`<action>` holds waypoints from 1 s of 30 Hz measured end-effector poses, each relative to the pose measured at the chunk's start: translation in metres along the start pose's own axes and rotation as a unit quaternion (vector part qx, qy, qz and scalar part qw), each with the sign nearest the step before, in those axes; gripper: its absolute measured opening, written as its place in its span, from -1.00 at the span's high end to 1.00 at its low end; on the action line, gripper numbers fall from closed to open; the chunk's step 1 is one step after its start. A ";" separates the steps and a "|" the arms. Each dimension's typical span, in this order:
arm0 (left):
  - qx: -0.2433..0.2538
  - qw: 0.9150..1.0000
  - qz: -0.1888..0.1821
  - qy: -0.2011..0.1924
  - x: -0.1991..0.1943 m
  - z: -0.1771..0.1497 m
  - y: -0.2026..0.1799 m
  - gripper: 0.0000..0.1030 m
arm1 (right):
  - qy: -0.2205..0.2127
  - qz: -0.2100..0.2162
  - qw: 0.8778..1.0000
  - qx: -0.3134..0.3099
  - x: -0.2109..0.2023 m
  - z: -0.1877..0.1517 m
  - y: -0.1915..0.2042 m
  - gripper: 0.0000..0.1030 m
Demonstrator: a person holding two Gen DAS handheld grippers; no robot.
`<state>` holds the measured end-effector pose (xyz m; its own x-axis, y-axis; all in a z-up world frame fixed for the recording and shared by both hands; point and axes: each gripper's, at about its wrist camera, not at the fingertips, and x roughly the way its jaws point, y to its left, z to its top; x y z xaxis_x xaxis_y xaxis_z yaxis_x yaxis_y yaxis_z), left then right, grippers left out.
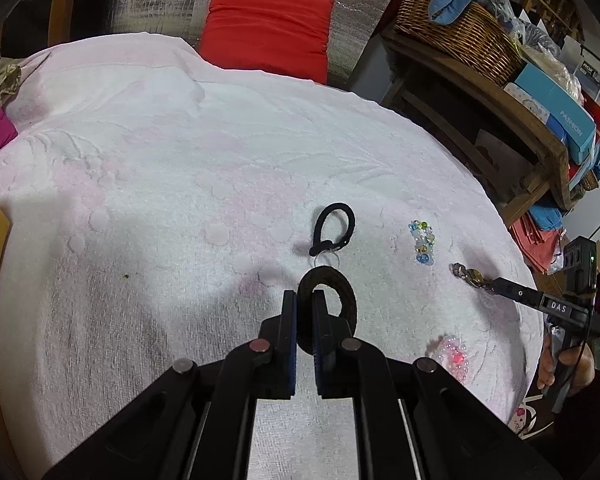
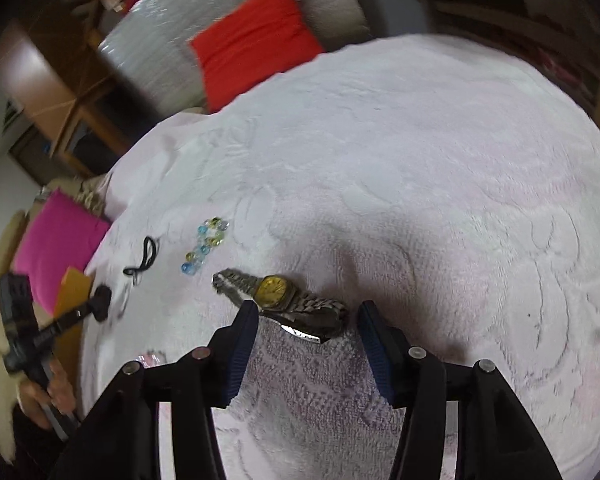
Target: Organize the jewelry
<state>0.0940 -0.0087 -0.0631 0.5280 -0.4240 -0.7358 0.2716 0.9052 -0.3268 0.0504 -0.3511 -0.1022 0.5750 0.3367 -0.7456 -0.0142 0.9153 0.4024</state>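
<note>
Left wrist view: the left gripper has its blue-padded jaws pressed together on a dark brown woven ring-shaped bracelet, pinching one side of the loop while the rest curls out to the right above the white embossed towel that covers the table. Just beyond its tips lies a black elastic hair tie with a small clear ring at its near end. To the right of that sits a bracelet of clear blue, green and yellow glass beads, and nearer the camera a pink bead bracelet, partly washed out by glare. The right gripper reaches in from the right edge.

From the right wrist camera, the right gripper stands spread, its pads on either side of a silver metal-link wristwatch with a yellow dial lying on the towel; the left pad seems to touch the band, though blur makes that uncertain. A red cushion lies past the table.
</note>
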 end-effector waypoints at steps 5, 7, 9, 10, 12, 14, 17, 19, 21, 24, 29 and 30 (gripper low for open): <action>0.002 1.000 0.003 0.002 0.002 -0.002 -0.002 0.88 | 0.001 0.024 0.999 -0.033 -0.006 -0.005 0.008 0.26; 0.002 1.000 0.003 0.002 0.002 -0.002 -0.003 0.88 | 0.011 0.041 0.998 -0.050 -0.007 -0.008 0.015 0.42; 0.001 1.000 0.003 0.003 0.002 -0.002 -0.002 0.88 | 0.021 0.046 0.996 -0.074 -0.005 -0.011 0.023 0.42; 0.001 1.000 0.003 0.003 0.002 -0.002 -0.002 0.88 | 0.026 0.044 0.996 -0.078 -0.002 -0.013 0.025 0.42; 0.001 1.000 0.003 0.003 0.003 -0.002 -0.003 0.88 | 0.035 0.039 0.995 -0.087 0.002 -0.014 0.027 0.42; 0.002 1.000 0.002 0.003 0.003 -0.002 -0.002 0.88 | 0.019 0.020 0.994 -0.103 0.002 -0.014 0.032 0.41; 0.001 1.000 0.002 0.003 0.004 -0.002 -0.001 0.88 | 0.018 0.010 0.994 -0.108 0.007 -0.014 0.036 0.40; 0.002 1.000 0.002 0.003 0.003 -0.002 -0.001 0.88 | 0.026 0.008 0.993 -0.115 0.009 -0.014 0.040 0.38; 0.003 1.000 0.003 0.002 0.002 -0.003 0.000 0.88 | 0.029 0.023 0.994 -0.105 0.005 -0.012 0.041 0.58; 0.000 1.000 0.003 -0.001 -0.002 -0.003 0.001 0.88 | 0.015 0.042 0.994 -0.099 -0.003 -0.010 0.046 0.71; -0.001 1.000 0.001 -0.009 -0.012 -0.005 0.000 0.88 | -0.033 0.095 0.992 -0.073 -0.022 -0.001 0.058 0.81; 0.000 1.000 0.000 -0.011 -0.015 -0.006 0.000 0.88 | -0.041 0.106 0.991 -0.066 -0.024 0.001 0.061 0.84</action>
<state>0.0814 -0.0026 -0.0558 0.5453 -0.4241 -0.7230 0.2709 0.9055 -0.3267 0.0364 -0.3035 -0.0597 0.6122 0.5105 -0.6038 -0.2460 0.8487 0.4682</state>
